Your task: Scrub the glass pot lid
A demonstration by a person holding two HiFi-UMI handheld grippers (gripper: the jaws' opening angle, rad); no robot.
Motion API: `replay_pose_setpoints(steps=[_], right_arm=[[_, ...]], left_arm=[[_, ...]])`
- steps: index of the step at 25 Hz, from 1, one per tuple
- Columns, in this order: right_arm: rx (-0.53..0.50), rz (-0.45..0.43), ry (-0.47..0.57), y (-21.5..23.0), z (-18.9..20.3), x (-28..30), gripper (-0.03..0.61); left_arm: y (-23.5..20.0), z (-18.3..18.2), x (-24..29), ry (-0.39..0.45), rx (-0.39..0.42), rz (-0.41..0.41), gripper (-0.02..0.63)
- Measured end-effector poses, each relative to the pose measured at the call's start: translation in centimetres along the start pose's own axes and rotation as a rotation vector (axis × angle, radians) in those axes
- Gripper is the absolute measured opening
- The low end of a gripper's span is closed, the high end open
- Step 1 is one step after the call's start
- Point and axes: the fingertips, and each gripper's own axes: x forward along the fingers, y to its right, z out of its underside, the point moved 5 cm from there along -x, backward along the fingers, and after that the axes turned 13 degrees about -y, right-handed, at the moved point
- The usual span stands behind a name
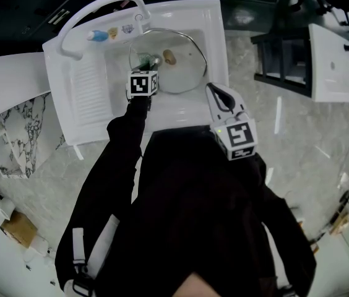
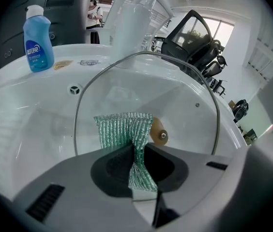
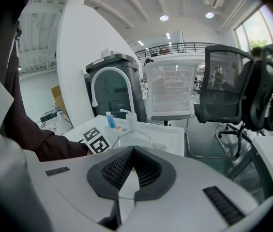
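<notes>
Pinched tight in my left gripper's jaws is a green mesh scrubbing cloth. It fans out past the jaw tips and seems to lie flat against the glass.

That glass is the pot lid, standing tilted in the sink straight ahead of the left jaws. Its metal rim arches above them, and its tan knob sits just right of the cloth, a little beyond the tips.

My right gripper has its jaws clenched together on nothing. It hangs back from the sink, with the lid ahead of and below its tips.

Farther out, a blue bottle stands on the sink's ledge, up and left of the left jaws. A white tap curves over the basin, and a black office chair stands to the right, beyond the right jaws.
</notes>
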Motion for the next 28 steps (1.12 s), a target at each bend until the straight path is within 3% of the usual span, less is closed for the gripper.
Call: replay_pose_setpoints(steps=[28], right_arm=[[0.024, 0.015, 0.019, 0.8, 1.2, -1.5, 0.003]], left_arm=[[3.8, -1.0, 0.2, -0.007, 0.059, 0.051, 0.063]])
